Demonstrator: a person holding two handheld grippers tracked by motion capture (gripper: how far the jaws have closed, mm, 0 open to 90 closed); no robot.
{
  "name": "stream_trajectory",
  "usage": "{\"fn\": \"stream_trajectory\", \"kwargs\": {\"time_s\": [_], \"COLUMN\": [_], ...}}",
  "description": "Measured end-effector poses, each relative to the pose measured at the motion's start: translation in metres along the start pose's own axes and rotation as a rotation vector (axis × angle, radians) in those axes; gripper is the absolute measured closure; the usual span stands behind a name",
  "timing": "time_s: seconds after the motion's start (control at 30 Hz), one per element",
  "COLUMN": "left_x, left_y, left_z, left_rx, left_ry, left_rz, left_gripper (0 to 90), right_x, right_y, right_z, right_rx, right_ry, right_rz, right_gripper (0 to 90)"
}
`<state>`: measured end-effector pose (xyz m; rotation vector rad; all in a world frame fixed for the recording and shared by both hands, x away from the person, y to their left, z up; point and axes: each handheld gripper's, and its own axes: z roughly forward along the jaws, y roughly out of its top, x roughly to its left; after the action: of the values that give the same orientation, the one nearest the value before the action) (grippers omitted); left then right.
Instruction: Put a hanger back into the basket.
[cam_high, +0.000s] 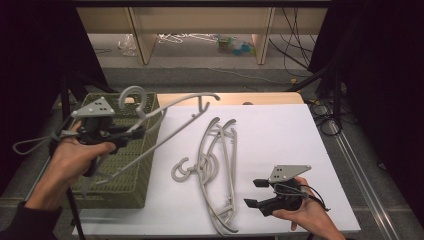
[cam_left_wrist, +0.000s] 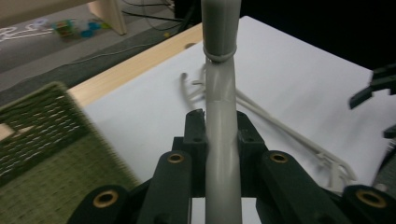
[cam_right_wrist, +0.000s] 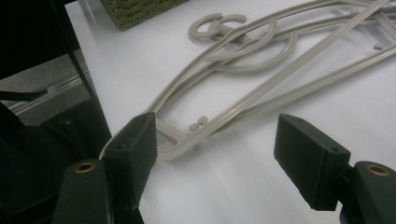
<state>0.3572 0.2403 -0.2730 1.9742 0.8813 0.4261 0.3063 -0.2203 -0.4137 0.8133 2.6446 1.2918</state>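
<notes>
My left gripper hangs above the green basket, shut on the neck of a grey plastic hanger. That hanger is lifted off the table, hook upward, one arm stretching toward the table's far edge. In the left gripper view both jaws clamp the hanger's neck. Several more grey hangers lie tangled in a pile on the white table top. My right gripper rests low at the pile's near right end, open. In the right gripper view a hanger corner lies beside the left jaw, untouched.
The woven basket stands at the table's left edge, partly off the white sheet. A strip of bare wood runs along the far edge. Beyond it are shelf legs and floor clutter; cables trail off at the right.
</notes>
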Motion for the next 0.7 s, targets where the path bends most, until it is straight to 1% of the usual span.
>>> {"fn": "stream_trajectory", "kwargs": {"time_s": [0.03, 0.07, 0.1, 0.13, 0.17, 0.2, 0.23, 0.27, 0.3, 0.33, 0.37, 0.4, 0.5, 0.53, 0.57, 0.63, 0.7], "left_x": [0.014, 0.014, 0.019, 0.025, 0.036, 0.041, 0.046, 0.046, 0.055, 0.055, 0.061, 0.063, 0.078, 0.083, 0.087, 0.096, 0.104], "left_y": [-0.002, -0.002, -0.003, -0.004, -0.008, -0.009, -0.011, -0.011, -0.014, -0.014, -0.016, -0.017, -0.024, -0.026, -0.028, -0.034, -0.042], "left_z": [-0.007, -0.007, -0.008, -0.01, -0.014, -0.015, -0.017, -0.017, -0.017, -0.017, -0.019, -0.018, -0.017, -0.017, -0.016, -0.018, -0.017], "left_rx": [0.01, 0.01, -0.007, 0.002, -0.003, -0.003, 0.01, 0.01, -0.003, -0.003, 0.022, 0.001, 0.036, 0.045, 0.042, 0.07, 0.072], "left_ry": [0.027, 0.027, 0.039, 0.053, 0.074, 0.086, 0.097, 0.097, 0.115, 0.115, 0.139, 0.152, 0.175, 0.185, 0.196, 0.206, 0.222], "left_rz": [0.015, 0.015, -0.018, -0.027, -0.027, -0.045, -0.046, -0.046, -0.054, -0.054, -0.03, -0.042, -0.022, -0.032, -0.043, -0.024, -0.04], "left_gripper": [78.8, 78.8, 78.8, 78.8, 78.8, 78.7, 78.8, 78.7, 78.8, 78.8, 78.8, 78.8, 78.8, 78.8, 78.8, 78.8, 78.8], "right_x": [-0.001, -0.001, -0.001, -0.001, -0.002, -0.002, -0.002, -0.002, -0.002, -0.002, -0.002, -0.002, -0.003, -0.003, -0.003, -0.004, -0.005], "right_y": [0.0, 0.0, 0.0, 0.0, -0.001, -0.001, 0.0, 0.0, 0.0, 0.0, -0.001, 0.0, -0.001, -0.001, -0.001, -0.001, -0.002], "right_z": [0.001, 0.001, 0.001, 0.001, 0.002, 0.002, 0.002, 0.002, 0.002, 0.002, 0.002, 0.002, 0.002, 0.001, 0.001, 0.001, 0.001], "right_rx": [0.0, 0.0, -0.001, -0.002, -0.002, -0.006, -0.009, -0.01, -0.009, -0.009, -0.009, -0.009, -0.011, -0.011, -0.013, -0.012, -0.008], "right_ry": [0.0, 0.0, -0.001, -0.003, -0.008, -0.011, -0.011, -0.011, -0.012, -0.012, -0.013, -0.014, -0.019, -0.022, -0.024, -0.025, -0.024], "right_rz": [0.0, 0.0, 0.001, 0.008, 0.004, 0.003, 0.009, 0.011, 0.012, 0.012, 0.013, 0.013, 0.009, 0.008, 0.008, 0.012, 0.017], "right_gripper": [30.6, 30.6, 30.3, 29.8, 29.5, 29.3, 28.9, 28.3, 27.4, 27.4, 27.3, 27.3, 27.3, 27.3, 27.3, 27.1, 27.1]}}
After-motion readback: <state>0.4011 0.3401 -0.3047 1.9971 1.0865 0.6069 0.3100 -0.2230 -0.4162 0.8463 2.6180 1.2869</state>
